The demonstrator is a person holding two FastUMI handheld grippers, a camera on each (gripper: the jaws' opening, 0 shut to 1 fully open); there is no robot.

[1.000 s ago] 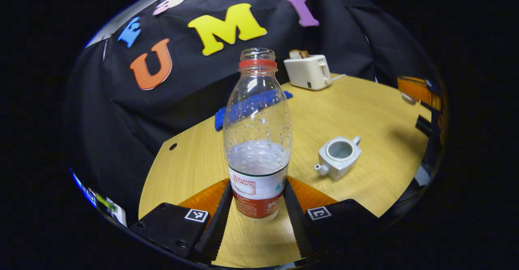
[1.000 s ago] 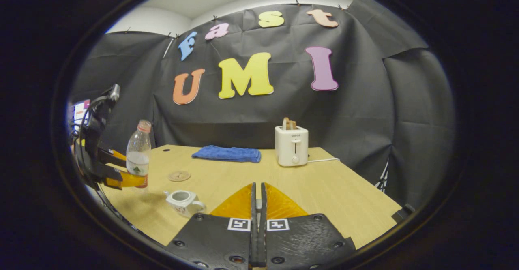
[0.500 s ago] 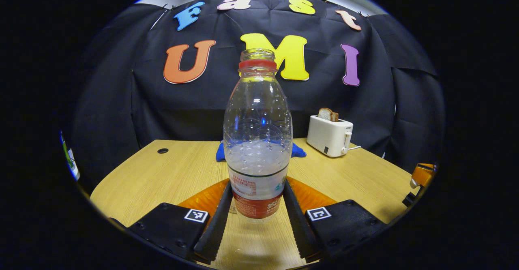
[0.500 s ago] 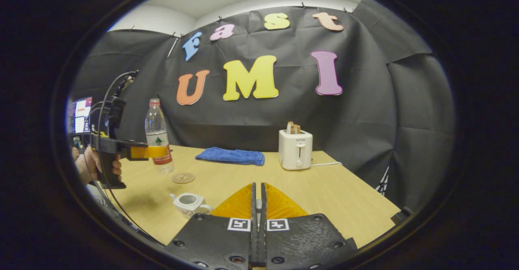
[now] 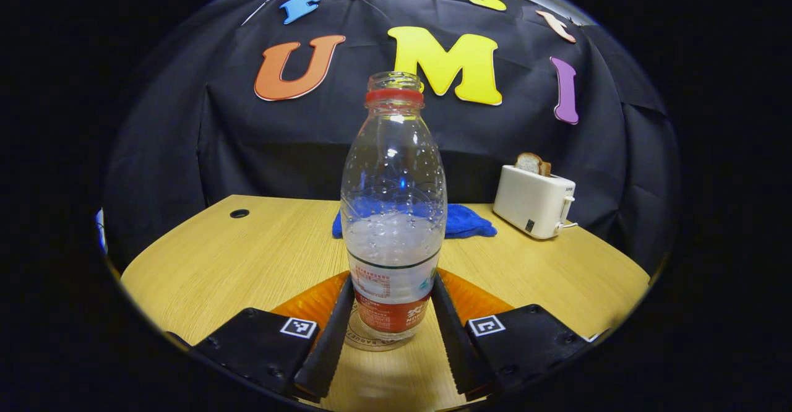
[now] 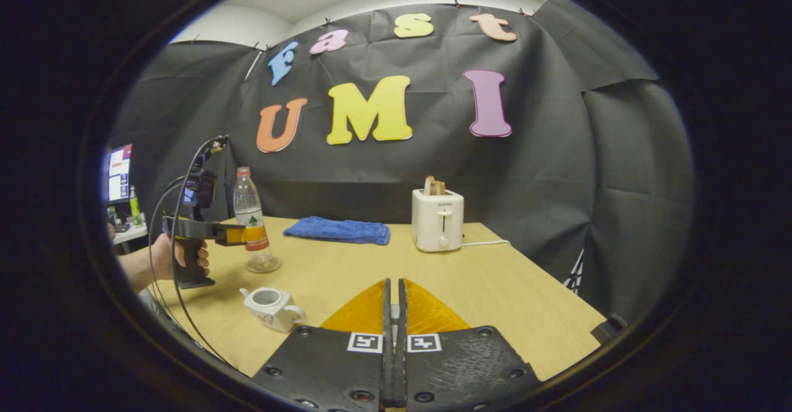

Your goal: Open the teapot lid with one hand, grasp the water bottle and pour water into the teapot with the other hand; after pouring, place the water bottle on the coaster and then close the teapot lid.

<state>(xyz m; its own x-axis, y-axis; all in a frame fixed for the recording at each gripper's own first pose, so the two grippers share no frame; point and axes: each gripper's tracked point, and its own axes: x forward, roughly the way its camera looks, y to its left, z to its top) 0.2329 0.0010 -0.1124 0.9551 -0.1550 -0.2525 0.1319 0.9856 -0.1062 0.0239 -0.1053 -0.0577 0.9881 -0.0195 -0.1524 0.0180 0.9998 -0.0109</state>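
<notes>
Clear plastic fills the left claw: both fingers press the water bottle, upright, its base at the coaster on the desk. Right claw is closed, whatever it pinches hidden. The open teapot sits nearer it, left of its fingers.

The water bottle is clear plastic with a red neck ring and a red-and-white label, uncapped, upright and roughly a third full; its base sits on the round coaster, whose rim shows beneath it on the worktop; the teapot is small, white and squarish, standing upright with its lid off and its mouth open, near the bottle but apart from it.
</notes>
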